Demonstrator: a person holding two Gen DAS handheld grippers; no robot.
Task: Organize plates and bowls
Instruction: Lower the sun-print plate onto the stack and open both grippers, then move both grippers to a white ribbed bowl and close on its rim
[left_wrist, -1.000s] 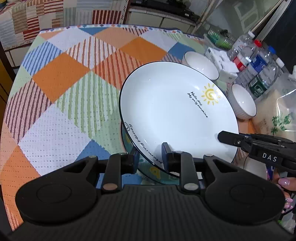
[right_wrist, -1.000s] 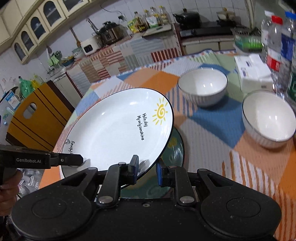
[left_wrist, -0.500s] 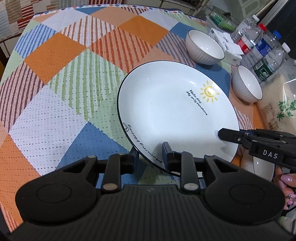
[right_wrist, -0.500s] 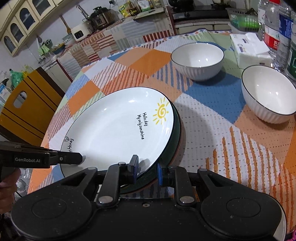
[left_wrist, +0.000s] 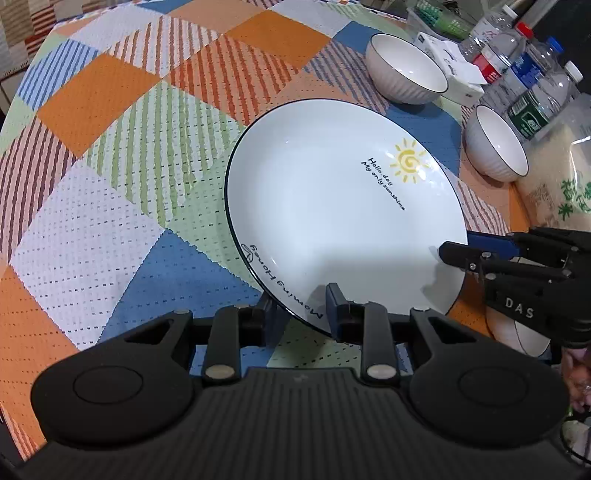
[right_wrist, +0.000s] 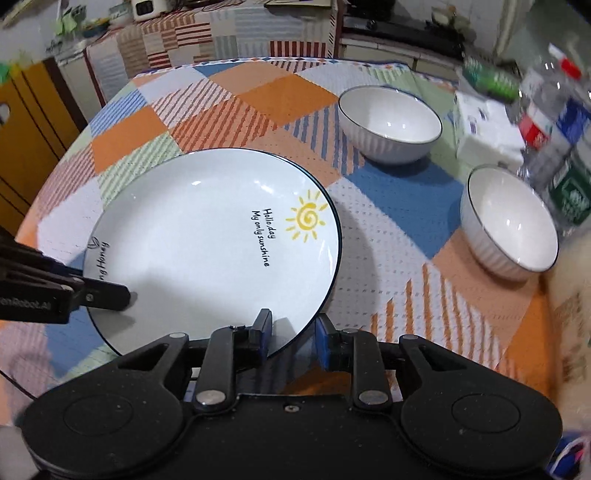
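A white plate (left_wrist: 332, 206) with a sun drawing and black rim lies low over the patchwork tablecloth; it also shows in the right wrist view (right_wrist: 207, 251). My left gripper (left_wrist: 301, 306) straddles its near rim with the jaws a little apart. My right gripper (right_wrist: 290, 332) straddles the opposite rim, jaws also a little apart. Each gripper shows in the other's view, the right one (left_wrist: 454, 254) and the left one (right_wrist: 122, 295). The green plate under the white one is hidden now. Two white bowls (right_wrist: 389, 123) (right_wrist: 508, 218) stand further back.
Water bottles (left_wrist: 528, 85) and a tissue pack (left_wrist: 454, 70) stand at the far right edge. A clear bag of rice (left_wrist: 561, 173) lies beside the nearer bowl. A third white dish (left_wrist: 517, 332) sits under the right gripper.
Both grippers lowered the white plate from its tilted, raised pose down onto the green plate, which is now covered. The jaws have opened slightly around the rim.
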